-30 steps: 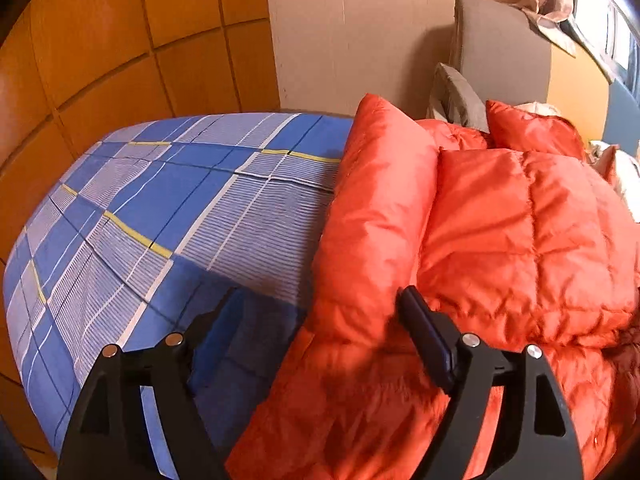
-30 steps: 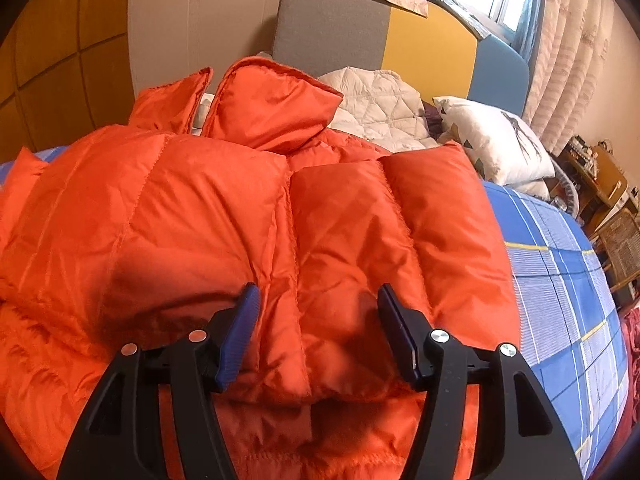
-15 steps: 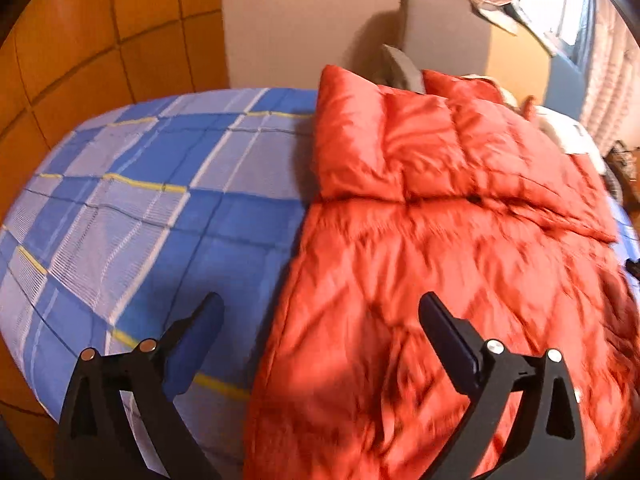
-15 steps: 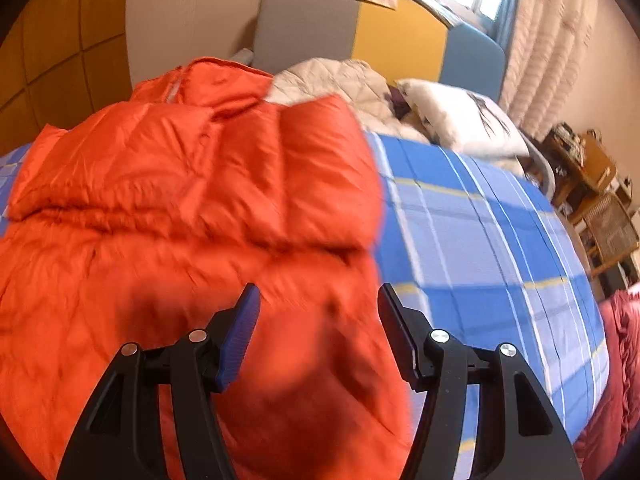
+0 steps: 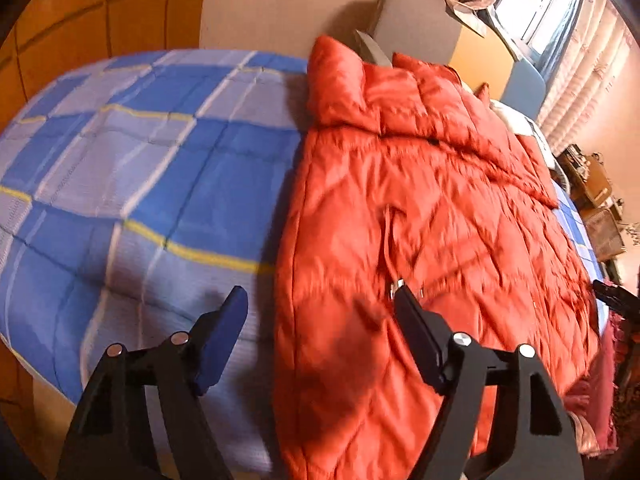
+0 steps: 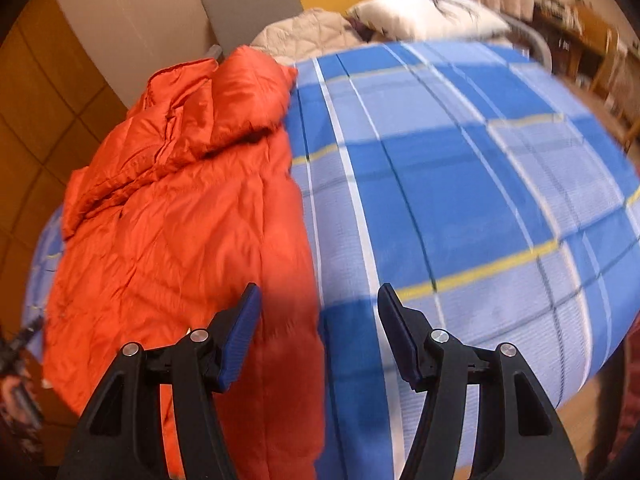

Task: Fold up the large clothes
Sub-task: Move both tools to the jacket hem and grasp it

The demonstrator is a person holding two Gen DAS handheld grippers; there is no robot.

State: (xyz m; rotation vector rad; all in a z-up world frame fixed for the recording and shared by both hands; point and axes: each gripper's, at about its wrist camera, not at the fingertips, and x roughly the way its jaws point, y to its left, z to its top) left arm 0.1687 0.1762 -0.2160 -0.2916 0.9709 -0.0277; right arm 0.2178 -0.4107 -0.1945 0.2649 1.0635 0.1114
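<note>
Here the orange down jacket (image 5: 420, 240) lies flat on the bed (image 5: 140, 168), which has a blue checked cover, and its long axis runs away from both cameras, from the hem near the foot edge up to the folded sleeves and hood at the far end. On the left side, the left tongs (image 5: 320, 332) are released and hold nothing; the jacket's left long edge runs between the fingers, with the left finger over the bare cover and the right finger over the padding beside a small zipper pull (image 5: 396, 286). On the right side, the right tongs (image 6: 318, 330) are also spread and empty, and they straddle the jacket's (image 6: 180, 220) other long edge in mirror fashion. I judge each hand is equally near its own edge, so the next fold probably starts from these near hem corners.
</note>
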